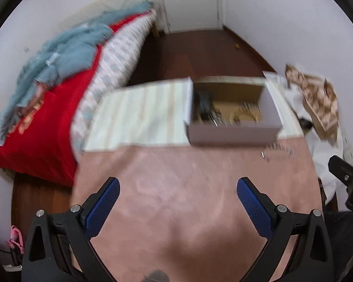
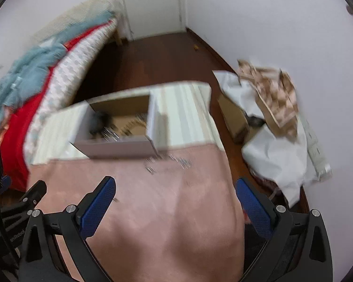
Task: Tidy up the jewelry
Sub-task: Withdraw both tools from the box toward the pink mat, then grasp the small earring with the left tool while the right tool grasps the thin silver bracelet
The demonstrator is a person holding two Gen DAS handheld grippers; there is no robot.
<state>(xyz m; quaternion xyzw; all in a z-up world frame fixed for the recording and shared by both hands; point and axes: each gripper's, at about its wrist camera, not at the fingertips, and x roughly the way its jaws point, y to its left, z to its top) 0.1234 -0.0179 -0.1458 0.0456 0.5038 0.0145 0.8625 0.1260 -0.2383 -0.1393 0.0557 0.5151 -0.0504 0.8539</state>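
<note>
A: On the pink cloth (image 1: pixel 200 199), from the left wrist, what do you see?

B: The left gripper (image 1: pixel 178 189) hovers with its jaws wide apart and nothing between them. A small silvery chain (image 1: pixel 278 152) lies on the cloth just in front of the cardboard box (image 1: pixel 233 134), near its right corner. Blur hides its links.

A: And inside the box?

B: Something dark at the left, metallic bits and a pale ring-like piece; I can't name them.

A: From the right wrist?

B: The right gripper (image 2: pixel 175 188) is also spread and empty. The chain (image 2: pixel 168 162) sits ahead of it. It looks light, limp and slippery, so pinch a bunched part.
</note>
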